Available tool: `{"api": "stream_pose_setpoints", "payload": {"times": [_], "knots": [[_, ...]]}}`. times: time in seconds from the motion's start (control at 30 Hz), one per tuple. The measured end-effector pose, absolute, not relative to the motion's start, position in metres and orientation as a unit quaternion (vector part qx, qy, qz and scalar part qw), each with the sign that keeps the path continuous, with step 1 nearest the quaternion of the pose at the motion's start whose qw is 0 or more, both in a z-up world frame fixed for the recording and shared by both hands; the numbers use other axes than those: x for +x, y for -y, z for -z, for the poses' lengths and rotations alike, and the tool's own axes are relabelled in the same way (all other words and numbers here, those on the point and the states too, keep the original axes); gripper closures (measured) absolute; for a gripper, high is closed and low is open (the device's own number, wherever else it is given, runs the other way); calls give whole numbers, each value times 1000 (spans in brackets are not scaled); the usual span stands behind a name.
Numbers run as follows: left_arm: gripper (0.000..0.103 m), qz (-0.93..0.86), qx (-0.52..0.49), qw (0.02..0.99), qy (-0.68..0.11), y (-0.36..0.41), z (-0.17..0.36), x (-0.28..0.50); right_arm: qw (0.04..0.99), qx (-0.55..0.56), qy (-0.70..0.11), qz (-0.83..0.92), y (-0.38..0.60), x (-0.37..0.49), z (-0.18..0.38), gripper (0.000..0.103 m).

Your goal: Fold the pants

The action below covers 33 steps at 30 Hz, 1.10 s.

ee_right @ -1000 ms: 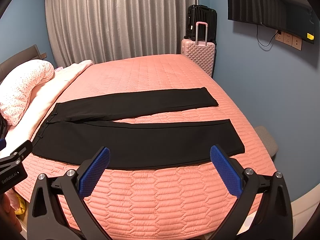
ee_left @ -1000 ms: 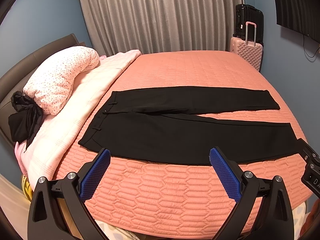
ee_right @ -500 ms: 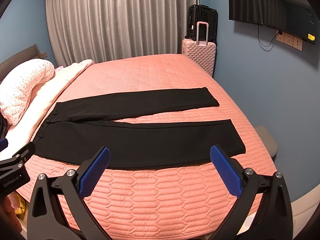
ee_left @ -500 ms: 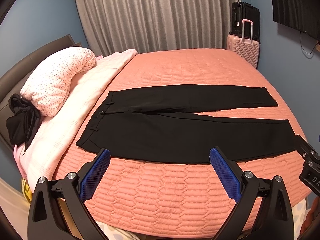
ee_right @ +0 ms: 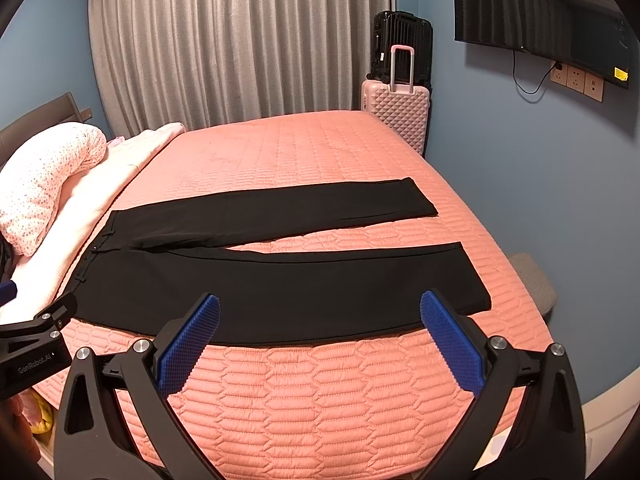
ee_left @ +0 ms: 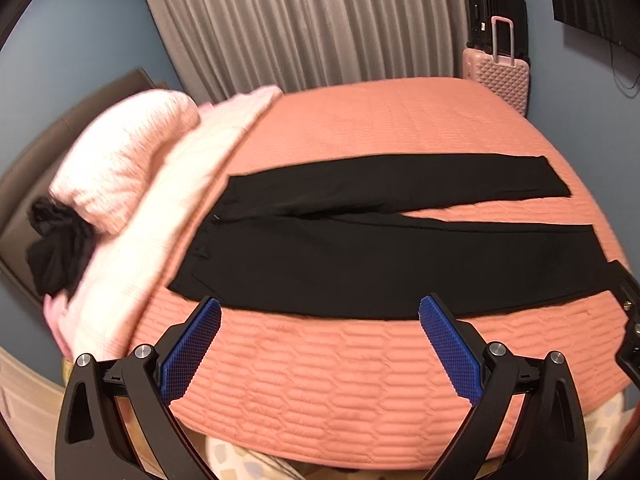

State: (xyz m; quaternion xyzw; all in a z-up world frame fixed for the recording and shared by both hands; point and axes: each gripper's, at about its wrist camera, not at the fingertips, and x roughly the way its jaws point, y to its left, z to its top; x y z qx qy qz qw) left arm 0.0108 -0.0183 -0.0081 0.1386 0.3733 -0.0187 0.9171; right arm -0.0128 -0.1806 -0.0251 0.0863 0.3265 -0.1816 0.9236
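Black pants [ee_left: 380, 264] lie flat on the pink quilted bed [ee_left: 340, 380], waistband to the left, both legs spread apart toward the right; they also show in the right wrist view [ee_right: 280, 284]. My left gripper [ee_left: 320, 312] is open and empty, held above the near edge of the bed just short of the near leg. My right gripper [ee_right: 320, 312] is open and empty, held above the near leg's lower edge. The left gripper's body shows at the left edge of the right wrist view [ee_right: 32, 344].
A pink dotted pillow [ee_right: 44, 184] and a pale folded blanket [ee_left: 160, 232] lie at the bed's left. A black garment [ee_left: 56, 248] sits by the headboard. A pink suitcase [ee_right: 396, 116] and a black one [ee_right: 402, 40] stand behind the bed. A screen [ee_right: 540, 20] hangs on the right wall.
The left gripper has moved closer to the bed, so the pants look larger and blurred. The right gripper has barely moved. Both stay open.
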Motion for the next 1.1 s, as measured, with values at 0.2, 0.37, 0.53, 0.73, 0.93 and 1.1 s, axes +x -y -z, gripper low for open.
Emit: {"api": "stream_pose_setpoints", "payload": {"times": [0.2,0.37,0.53,0.73,0.93,1.1], "knots": [[5,69,113,920,-368,14,3,13,923,87,-329,181,180,-11,25,5],[5,78,96,920,-372,10,4,16,923,86,-328,184,180,-9,25,5],[5,82,88,911,-394,6,7,24,922,85,-329,184,179,-7,25,5],[5,73,115,911,-389,9,8,28,922,83,-330,184,178,-5,26,5],[5,86,113,911,-387,11,10,32,919,82,-338,184,180,3,31,5],[5,91,97,907,-399,6,17,41,917,85,-342,186,186,9,33,5]]}}
